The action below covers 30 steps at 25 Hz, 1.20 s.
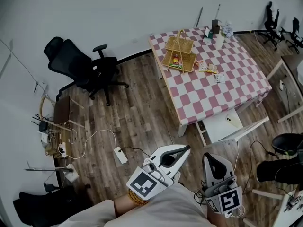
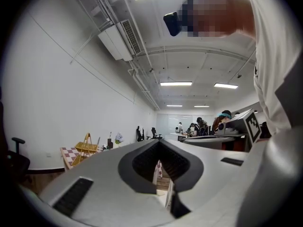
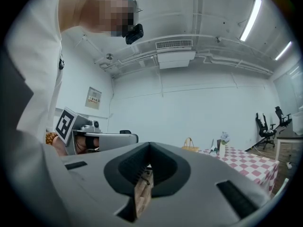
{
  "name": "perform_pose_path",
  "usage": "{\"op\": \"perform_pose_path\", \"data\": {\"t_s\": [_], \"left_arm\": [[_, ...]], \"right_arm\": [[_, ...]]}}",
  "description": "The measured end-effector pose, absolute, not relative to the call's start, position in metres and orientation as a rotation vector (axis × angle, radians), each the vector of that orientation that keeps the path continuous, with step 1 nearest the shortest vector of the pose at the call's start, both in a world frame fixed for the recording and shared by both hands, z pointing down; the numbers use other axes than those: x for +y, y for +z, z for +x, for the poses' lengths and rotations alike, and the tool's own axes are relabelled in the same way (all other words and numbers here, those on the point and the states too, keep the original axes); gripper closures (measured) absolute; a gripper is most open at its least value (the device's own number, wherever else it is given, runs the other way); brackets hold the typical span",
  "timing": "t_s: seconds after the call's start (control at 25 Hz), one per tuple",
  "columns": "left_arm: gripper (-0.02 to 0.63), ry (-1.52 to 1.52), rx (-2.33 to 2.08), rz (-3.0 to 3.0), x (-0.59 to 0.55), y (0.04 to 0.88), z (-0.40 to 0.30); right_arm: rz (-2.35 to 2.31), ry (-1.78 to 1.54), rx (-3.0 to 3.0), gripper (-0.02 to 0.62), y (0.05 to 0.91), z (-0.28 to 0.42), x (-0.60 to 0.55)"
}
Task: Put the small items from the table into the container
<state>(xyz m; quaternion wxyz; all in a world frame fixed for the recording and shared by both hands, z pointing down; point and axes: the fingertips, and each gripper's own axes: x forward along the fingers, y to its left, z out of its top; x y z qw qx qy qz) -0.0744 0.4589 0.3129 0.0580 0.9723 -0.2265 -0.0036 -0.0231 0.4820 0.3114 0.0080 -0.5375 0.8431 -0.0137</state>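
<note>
Approach comes first: we judge both tools must cross to the desk (image 1: 208, 100), well apart at 1 o'clock, kept level and opened only near the goods. Our left tool (image 1: 187, 148) and right tool (image 1: 211, 156) have their jaws pressed together, holding nothing. Small items (image 1: 209, 68) lie at 3 o'clock of the wicker basket (image 1: 166, 46), whose lower tier holds a few packets (image 1: 176, 60).

Dark wood floor (image 1: 142, 103), white wall (image 1: 94, 13), black office chair (image 1: 80, 67) near it, pink-checked counter (image 1: 213, 96) further right, ceiling strip lights (image 2: 175, 83).
</note>
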Motion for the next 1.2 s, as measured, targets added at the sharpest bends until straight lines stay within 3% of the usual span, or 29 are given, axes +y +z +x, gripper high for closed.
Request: {"op": "perform_pose_path", "data": {"t_s": [0.36, 1.2], "left_arm": [[0.580, -0.021, -0.708, 2.962, 0.387, 0.323, -0.065], [0.580, -0.073, -0.494, 2.969, 0.103, 0.302, -0.041]], "right_arm": [[-1.691, 0.011, 2.664, 0.574, 0.317, -0.014, 0.404], [-1.783, 0.075, 2.642, 0.574, 0.297, -0.005, 0.109]]}}
